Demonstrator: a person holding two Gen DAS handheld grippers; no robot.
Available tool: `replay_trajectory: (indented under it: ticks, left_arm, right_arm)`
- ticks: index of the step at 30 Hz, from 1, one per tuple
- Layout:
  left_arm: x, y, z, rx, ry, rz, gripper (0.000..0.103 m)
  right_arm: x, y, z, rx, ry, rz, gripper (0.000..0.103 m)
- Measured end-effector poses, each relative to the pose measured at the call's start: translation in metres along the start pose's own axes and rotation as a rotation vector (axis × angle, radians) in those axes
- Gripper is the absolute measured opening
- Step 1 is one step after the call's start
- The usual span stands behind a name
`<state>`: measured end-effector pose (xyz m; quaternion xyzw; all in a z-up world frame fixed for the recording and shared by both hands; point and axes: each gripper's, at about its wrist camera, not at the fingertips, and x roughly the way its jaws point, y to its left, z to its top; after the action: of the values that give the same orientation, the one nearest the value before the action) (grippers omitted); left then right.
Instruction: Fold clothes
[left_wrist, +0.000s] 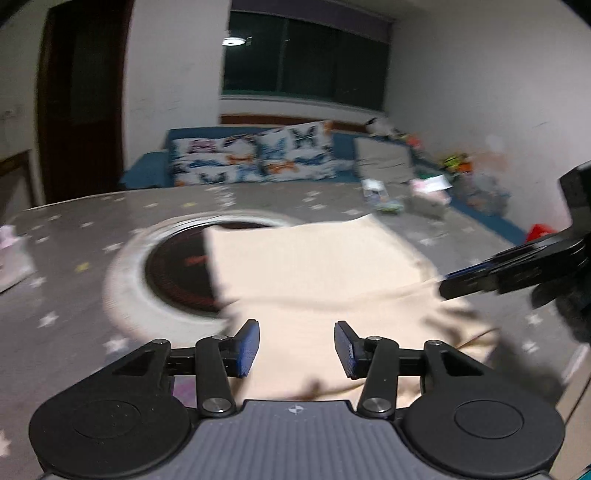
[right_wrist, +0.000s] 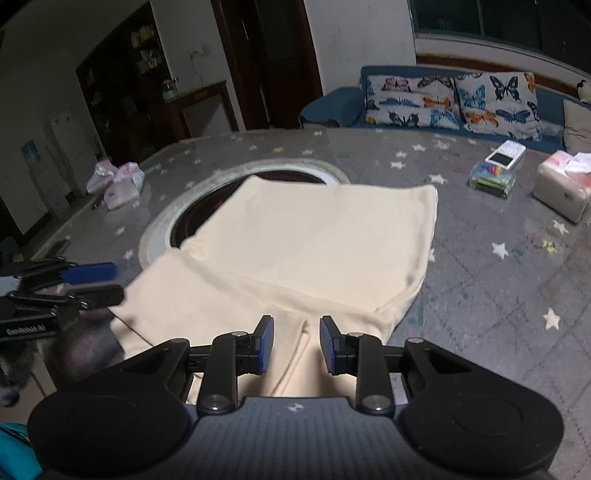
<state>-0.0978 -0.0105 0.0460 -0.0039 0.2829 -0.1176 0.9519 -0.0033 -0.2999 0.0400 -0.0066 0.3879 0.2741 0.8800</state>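
1 cream garment (right_wrist: 306, 243), partly folded, lies flat on the grey star-print counter (right_wrist: 480, 266), its far left corner covering part of a round dark inset with a white ring (right_wrist: 162, 218). The upper folded layer forms a rough rectangle; a lower layer sticks out toward the near left edge, with a seam or fold line running toward the camera in the right wrist view.

Left claw (left_wrist: 297, 349): jaws wide apart, nothing between them, hovering above the near part of the garment (left_wrist: 314, 269). Left wrist view is motion-blurred. In the right wrist view the same claw (right_wrist: 98, 282) shows at the left edge, just beside the garment's near left corner; cannot tell if it touches.

Right claw (right_wrist: 296, 345): jaws parted with a moderate gap, nothing gripped, above the near edge of the cloth over the seam. In the left wrist view it (left_wrist: 448, 282) comes in from the right, tips at the garment's right edge; contact unclear from blur.

On the counter to the far right: a tissue box (right_wrist: 563, 184), a clear box of coloured items (right_wrist: 493, 177), a white device (right_wrist: 506, 153). Far left: pink-white plastic bags (right_wrist: 118, 181). Behind: blue sofa (right_wrist: 332, 105) with 2 butterfly cushions (right_wrist: 454, 101), dark window (left_wrist: 306, 62).
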Motion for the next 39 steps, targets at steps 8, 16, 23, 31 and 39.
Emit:
replay_trajectory:
  ticks: [8,16,23,31,39]
  left_arm:
    - [-0.004,0.014,-0.017,0.034,0.031,0.057,0.05]
    - [0.0,0.014,-0.027,0.089,0.043,0.052,0.05]
    - [0.002,0.011,-0.031,0.134,0.038,0.044,0.044]
    - [0.002,0.007,-0.035,0.182,0.035,0.041,0.021]
    - [-0.001,0.011,-0.03,0.191,0.044,0.025,0.024]
  right_arm:
    - [0.026,0.002,-0.006,0.024,0.057,0.015,0.027]
    - [0.016,0.008,-0.001,0.011,0.023,-0.003,0.004]
    - [-0.01,0.019,0.02,-0.061,-0.049,-0.042,0.004]
    - [-0.017,0.013,0.025,-0.058,-0.06,-0.108,0.004]
    - [0.001,-0.01,0.006,0.021,0.031,-0.137,0.009]
